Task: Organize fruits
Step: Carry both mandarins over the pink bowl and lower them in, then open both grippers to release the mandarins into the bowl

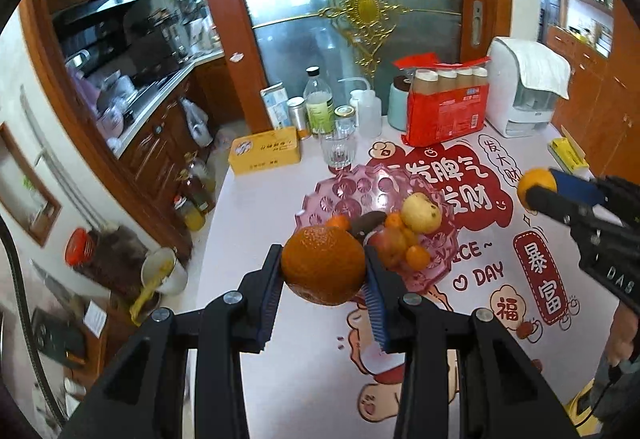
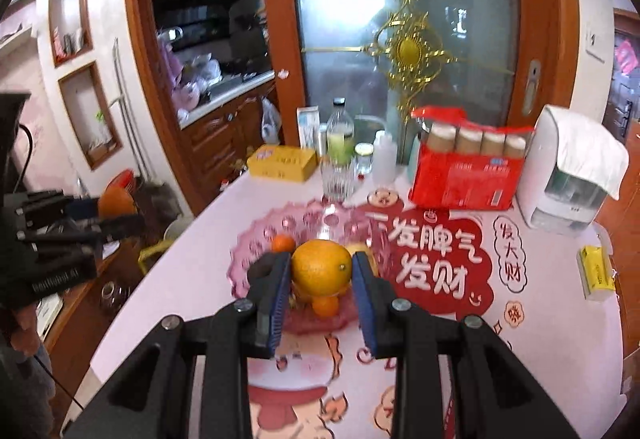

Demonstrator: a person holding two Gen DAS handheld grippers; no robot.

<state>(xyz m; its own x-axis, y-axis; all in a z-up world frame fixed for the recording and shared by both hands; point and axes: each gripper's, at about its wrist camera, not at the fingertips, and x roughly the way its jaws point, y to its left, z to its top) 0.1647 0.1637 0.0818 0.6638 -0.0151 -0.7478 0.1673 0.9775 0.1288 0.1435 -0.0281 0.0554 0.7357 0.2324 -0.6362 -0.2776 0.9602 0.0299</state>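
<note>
Both carry a fruit mid-air: left gripper (image 1: 323, 275) clamps a dark orange (image 1: 323, 265), right gripper (image 2: 321, 281) clamps a paler orange (image 2: 321, 269), both above the pink bowl (image 1: 344, 191) on the worktop (image 1: 256, 239). Looks like the transfer step; next each needs a clear drop spot, the bowl's free room being around 11 o'clock.

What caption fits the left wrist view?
Left gripper lifts a dark orange above the pink glass fruit bowl; right gripper holds another orange.
</note>
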